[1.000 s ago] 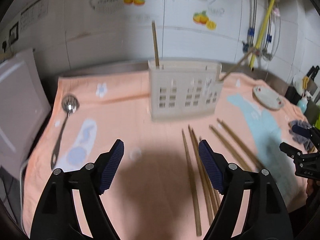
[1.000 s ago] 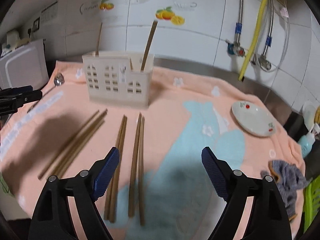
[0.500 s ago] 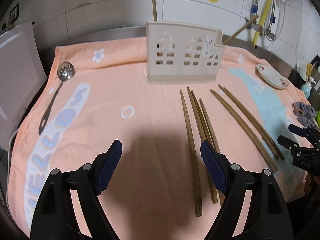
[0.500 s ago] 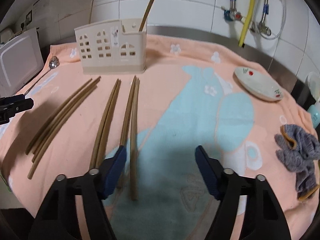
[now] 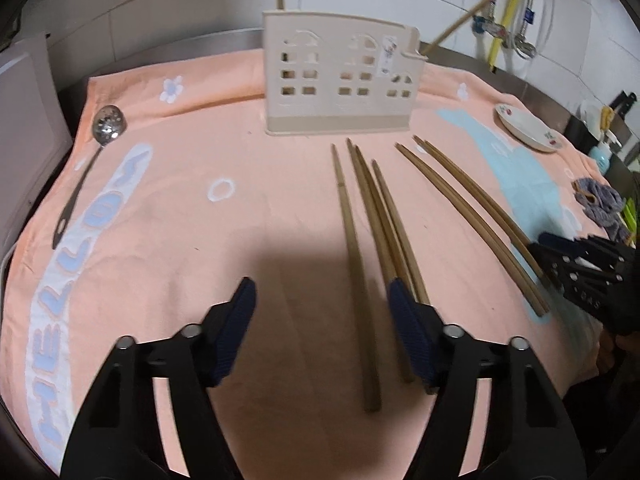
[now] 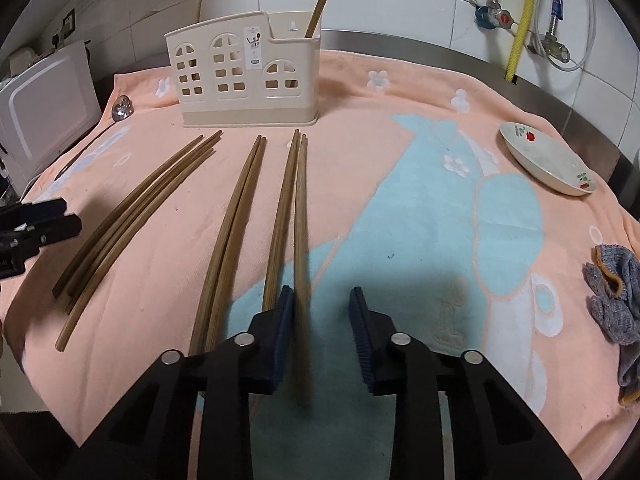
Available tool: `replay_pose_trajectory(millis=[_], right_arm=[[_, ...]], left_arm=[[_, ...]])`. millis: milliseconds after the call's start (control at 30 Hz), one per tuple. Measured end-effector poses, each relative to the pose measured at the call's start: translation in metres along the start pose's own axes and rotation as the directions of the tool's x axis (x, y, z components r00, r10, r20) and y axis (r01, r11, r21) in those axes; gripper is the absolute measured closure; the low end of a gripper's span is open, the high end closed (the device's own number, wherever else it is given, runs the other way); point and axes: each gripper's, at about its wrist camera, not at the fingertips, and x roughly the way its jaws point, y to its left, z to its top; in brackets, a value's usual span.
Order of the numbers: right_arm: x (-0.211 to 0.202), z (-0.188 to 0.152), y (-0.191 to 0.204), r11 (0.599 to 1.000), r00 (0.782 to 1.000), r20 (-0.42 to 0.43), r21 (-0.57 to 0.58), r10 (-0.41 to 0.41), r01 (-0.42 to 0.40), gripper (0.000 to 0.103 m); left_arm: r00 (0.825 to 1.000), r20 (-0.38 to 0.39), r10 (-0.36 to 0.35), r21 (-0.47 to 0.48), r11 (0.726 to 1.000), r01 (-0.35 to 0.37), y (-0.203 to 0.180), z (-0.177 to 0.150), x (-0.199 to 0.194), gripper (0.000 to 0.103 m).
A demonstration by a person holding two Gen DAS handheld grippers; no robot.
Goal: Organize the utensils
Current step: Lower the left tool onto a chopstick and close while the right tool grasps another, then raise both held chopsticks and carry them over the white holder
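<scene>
Your chopsticks [image 6: 224, 216] lie loose in three groups across the centre of the right wrist view, on the peach towel [image 6: 400, 92] that covers the bench, their tips towards the cream utensil holder [image 6: 244, 76] at upper centre, where two more chopsticks stand upright.

Your right hand-held gripper [image 6: 322, 336], at lower centre, is closing; the rightmost chopstick [image 6: 301, 216] runs between its jaws against the left pad [image 6: 282, 340], the right pad apart from it.

Your left hand-held gripper [image 5: 320, 328], lower centre of the left wrist view, is half open and closing, with one chopstick [image 5: 354, 264] between the jaws, touched by neither pad.

Outward: a slotted spoon [image 5: 90, 160] at left, a floral dish [image 6: 548, 158] at right, a grey cloth [image 6: 616, 304] at the right edge.
</scene>
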Motion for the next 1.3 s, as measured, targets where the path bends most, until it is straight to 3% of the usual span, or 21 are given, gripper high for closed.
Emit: replay_pose_trajectory(millis=[200,333,700,900,1300], right_arm=[[0.0,0.0,-0.005,1.0,1.0,0.009,0.02,-0.011,0.011,0.091],[-0.001,-0.001,-0.008,0.999,1.0,0.012,0.031,-0.011,0.011,0.092],[0.0,-0.002,-0.007,0.999,1.0,0.022,0.035,-0.016,0.015,0.092],[-0.003,-0.002,-0.007,0.999,0.999,0.035,0.048,-0.012,0.01,0.096],[-0.035,0.015,0.003,0.999,0.992,0.127,0.026,0.015,-0.018,0.097]], left_arm=[[0.999,-0.029,-0.039,0.007,0.999,0.039,-0.007,-0.005,0.008,0.069],[0.998,-0.039,-0.058,0.002,0.998,0.058,-0.011,-0.005,0.014,0.082],[0.999,-0.031,-0.044,0.002,0.999,0.044,-0.013,-0.003,0.024,0.084],[1.0,-0.029,-0.011,-0.003,1.0,0.011,-0.011,0.0,0.024,0.097],[0.999,0.025,-0.033,-0.024,0.999,0.034,0.005,0.012,0.0,0.097]])
